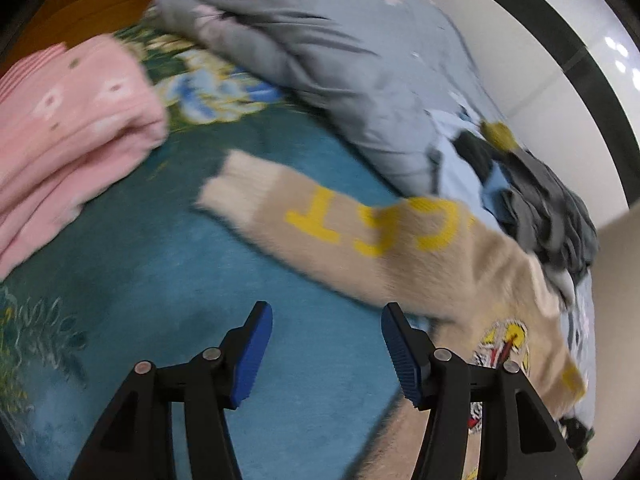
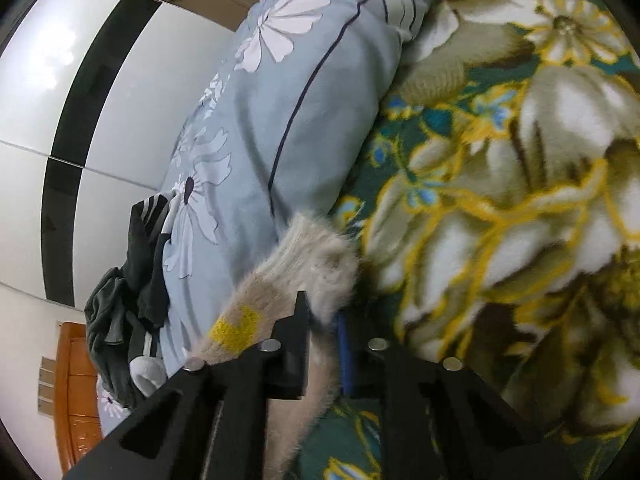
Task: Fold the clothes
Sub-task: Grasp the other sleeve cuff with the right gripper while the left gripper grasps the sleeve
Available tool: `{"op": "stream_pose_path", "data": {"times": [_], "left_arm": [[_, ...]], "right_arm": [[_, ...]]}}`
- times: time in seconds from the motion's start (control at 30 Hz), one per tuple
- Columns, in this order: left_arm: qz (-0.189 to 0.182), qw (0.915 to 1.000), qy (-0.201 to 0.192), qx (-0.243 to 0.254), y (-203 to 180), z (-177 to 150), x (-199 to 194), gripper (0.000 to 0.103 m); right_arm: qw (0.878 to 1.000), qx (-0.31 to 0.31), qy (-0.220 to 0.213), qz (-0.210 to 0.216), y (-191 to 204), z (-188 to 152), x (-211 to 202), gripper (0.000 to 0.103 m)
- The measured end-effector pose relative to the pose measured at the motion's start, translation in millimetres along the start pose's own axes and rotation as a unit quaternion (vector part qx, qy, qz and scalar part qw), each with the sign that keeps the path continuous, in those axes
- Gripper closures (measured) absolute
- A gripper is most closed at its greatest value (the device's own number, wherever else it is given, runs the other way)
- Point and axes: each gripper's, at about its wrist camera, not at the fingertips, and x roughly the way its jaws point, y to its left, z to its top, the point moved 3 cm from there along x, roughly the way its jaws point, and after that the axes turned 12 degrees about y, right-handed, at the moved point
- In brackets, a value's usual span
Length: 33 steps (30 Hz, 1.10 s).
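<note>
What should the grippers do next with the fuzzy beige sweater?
Probably bring the open left hand-held gripper across to the beige sweater and pinch the sleeve. The right hand-held gripper is already shut on one fuzzy edge, while the sleeve lies spread on the blue blanket, unfolded.

Setting: a home bedroom. Evidence: bed covered by a teal floral blanket (image 1: 168, 248), grey-blue flowered duvet (image 2: 280, 120), folded pink garment (image 1: 68, 120), glossy white wardrobe doors (image 2: 40, 80), wooden furniture (image 2: 76, 392).
</note>
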Motion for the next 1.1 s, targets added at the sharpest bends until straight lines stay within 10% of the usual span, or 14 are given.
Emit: {"op": "stream_pose_path", "data": {"times": [0.23,0.7,0.83,1.1], "left_arm": [[0.008,0.9965,-0.018,-0.081,45.8,7.6,-2.5,0.041],[-0.055,0.9779,-0.046,-0.196,85.1,60.7,57.7,0.043],[-0.05,0.9802,-0.048,-0.186,82.0,71.7,64.5,0.088],[-0.066,0.9794,-0.136,-0.134,63.5,108.3,2.8,0.093]], "right_arm": [[0.993,-0.024,-0.099,-0.053,-6.1,21.9,-70.4,0.093],[0.99,-0.101,-0.059,-0.074,30.7,2.7,-82.4,0.094],[0.984,-0.148,-0.052,-0.089,54.8,-7.0,-90.0,0.094],[0.974,-0.214,-0.042,-0.063,113.1,-25.3,-104.9,0.094]]}}
